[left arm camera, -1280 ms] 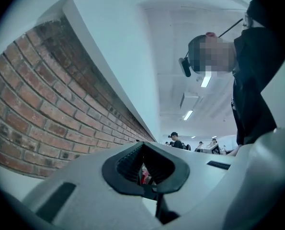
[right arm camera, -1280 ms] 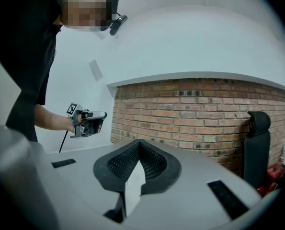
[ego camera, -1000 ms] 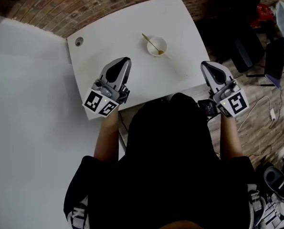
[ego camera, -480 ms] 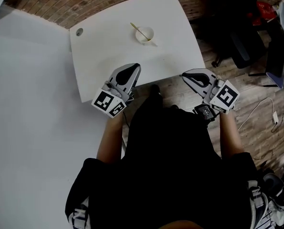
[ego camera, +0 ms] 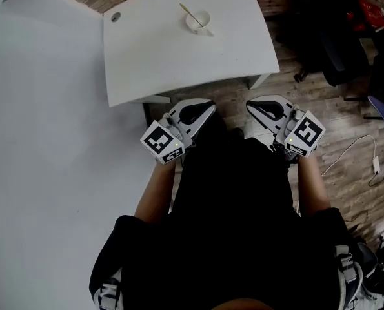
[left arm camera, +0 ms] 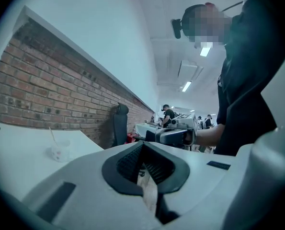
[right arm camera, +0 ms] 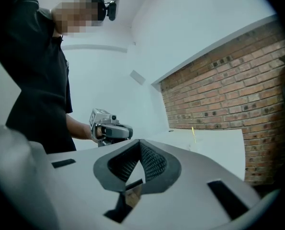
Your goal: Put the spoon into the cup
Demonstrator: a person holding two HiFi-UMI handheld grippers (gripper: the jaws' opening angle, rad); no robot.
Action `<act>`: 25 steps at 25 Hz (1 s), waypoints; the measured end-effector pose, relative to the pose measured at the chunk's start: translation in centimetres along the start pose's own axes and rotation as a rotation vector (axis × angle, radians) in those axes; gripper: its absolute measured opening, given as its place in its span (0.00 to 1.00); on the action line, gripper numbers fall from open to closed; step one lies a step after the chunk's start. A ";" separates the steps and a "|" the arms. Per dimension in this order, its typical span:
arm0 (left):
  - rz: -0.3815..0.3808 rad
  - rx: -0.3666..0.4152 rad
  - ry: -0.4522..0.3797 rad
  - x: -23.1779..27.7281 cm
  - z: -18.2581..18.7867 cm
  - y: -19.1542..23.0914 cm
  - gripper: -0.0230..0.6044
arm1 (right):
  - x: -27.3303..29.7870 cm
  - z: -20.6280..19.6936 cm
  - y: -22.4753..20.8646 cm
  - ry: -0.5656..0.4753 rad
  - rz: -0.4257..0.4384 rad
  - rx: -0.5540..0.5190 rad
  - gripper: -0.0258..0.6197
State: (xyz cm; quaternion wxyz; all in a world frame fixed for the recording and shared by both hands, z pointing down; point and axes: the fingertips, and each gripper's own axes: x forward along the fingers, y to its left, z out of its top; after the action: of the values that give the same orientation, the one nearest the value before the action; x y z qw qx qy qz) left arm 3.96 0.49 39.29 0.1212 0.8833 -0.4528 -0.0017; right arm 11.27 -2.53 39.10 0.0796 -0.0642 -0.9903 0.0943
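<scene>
A small white cup (ego camera: 197, 21) stands near the far edge of the white table (ego camera: 179, 63), and the gold spoon (ego camera: 186, 11) leans in it with its handle up. In the left gripper view the cup (left arm camera: 60, 152) and spoon handle (left arm camera: 51, 135) show far off at the left. The right gripper view shows only the spoon handle (right arm camera: 194, 134) above the table. My left gripper (ego camera: 203, 106) and right gripper (ego camera: 255, 106) are both shut on nothing. They hang over the wooden floor in front of my body, well short of the table, with tips pointing toward each other.
A round cable hole (ego camera: 116, 17) sits at the table's far left corner. Dark office chairs (ego camera: 346, 63) and a white cable (ego camera: 366, 150) lie on the wooden floor to the right. A white surface (ego camera: 50, 141) fills the left. A brick wall (left arm camera: 41, 95) stands behind the table.
I have stepped back from the table, so it now lies farther away. Both grippers have come off the table's front edge and drawn closer together over the floor. The spoon stays in the cup.
</scene>
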 end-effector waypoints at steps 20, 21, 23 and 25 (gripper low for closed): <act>-0.044 -0.067 0.014 -2.2 -2.1 -3.8 0.06 | 0.1 0.6 2.7 -0.048 0.031 -0.016 0.05; -0.048 -0.069 0.017 -2.2 -2.3 -4.0 0.06 | -0.1 0.5 2.7 -0.047 0.028 -0.016 0.05; -0.054 -0.073 0.026 -2.1 -2.6 -4.5 0.06 | -0.5 0.2 2.9 -0.028 0.034 -0.030 0.05; -0.055 -0.088 0.036 -1.9 -3.0 -4.8 0.06 | -0.9 -0.3 3.3 0.002 0.046 -0.052 0.05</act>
State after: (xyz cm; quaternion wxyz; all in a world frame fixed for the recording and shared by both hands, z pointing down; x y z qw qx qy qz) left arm 7.04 5.35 40.93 0.1681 0.8892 -0.4255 -0.0089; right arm 12.57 0.59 38.57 0.0768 -0.0889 -0.9906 0.0704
